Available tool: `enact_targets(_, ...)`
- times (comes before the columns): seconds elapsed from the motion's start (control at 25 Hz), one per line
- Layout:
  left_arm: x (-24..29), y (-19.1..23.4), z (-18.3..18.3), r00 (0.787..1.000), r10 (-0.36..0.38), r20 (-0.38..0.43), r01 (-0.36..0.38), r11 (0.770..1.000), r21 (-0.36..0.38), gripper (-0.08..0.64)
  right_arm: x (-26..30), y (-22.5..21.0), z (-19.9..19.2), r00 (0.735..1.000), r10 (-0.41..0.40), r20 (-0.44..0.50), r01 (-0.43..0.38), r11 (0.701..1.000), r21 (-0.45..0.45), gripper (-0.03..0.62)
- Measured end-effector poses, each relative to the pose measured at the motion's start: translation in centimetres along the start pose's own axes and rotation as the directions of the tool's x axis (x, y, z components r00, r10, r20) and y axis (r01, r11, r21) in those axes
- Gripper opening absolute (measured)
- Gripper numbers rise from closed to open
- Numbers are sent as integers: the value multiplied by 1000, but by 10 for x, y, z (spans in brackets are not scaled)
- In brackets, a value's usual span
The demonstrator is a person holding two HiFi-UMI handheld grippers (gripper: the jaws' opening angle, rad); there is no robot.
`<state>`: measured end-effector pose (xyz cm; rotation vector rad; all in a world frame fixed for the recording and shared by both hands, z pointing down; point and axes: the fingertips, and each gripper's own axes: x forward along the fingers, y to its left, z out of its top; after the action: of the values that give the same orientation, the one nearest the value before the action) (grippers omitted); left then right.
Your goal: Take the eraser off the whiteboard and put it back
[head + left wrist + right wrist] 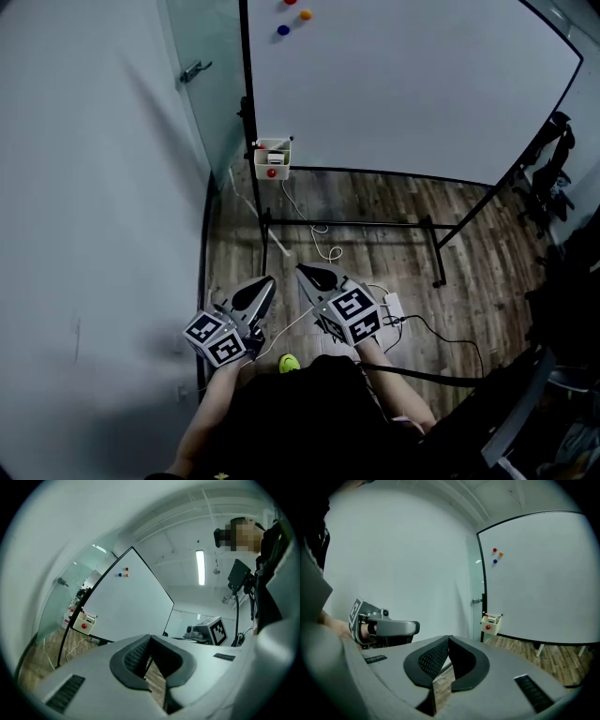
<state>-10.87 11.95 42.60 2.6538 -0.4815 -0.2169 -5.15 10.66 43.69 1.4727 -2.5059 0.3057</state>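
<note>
Your left gripper (266,283) and right gripper (303,271) both shut, empty, well apart from whiteboard (412,84). Step in carelessly, you snag floor cables (323,251). Reach with jaws closed, you knock marker box (273,157).

**Grey Grippers, Dark Top**

The left gripper (266,283) and right gripper (303,272) are wearing smooth, rounded grey shells, with black ribbed pads (432,659) lining the jaws. Each is carrying a cube (352,315) showing black-and-white square markers. The person is wearing a dark top (319,412).
</note>
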Motion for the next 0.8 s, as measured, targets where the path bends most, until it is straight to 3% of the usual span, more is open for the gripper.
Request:
enact_targets(0.4, 0, 12, -1, 1000, 12, -3, -12, 1000, -13, 21, 0, -22, 1, 999, -41, -14, 40, 999, -34, 15)
enact_targets(0.8, 15, 39, 5, 998, 70, 3, -70, 997, -13, 21, 37, -41, 6, 999, 6, -32, -9, 995, -96, 31)
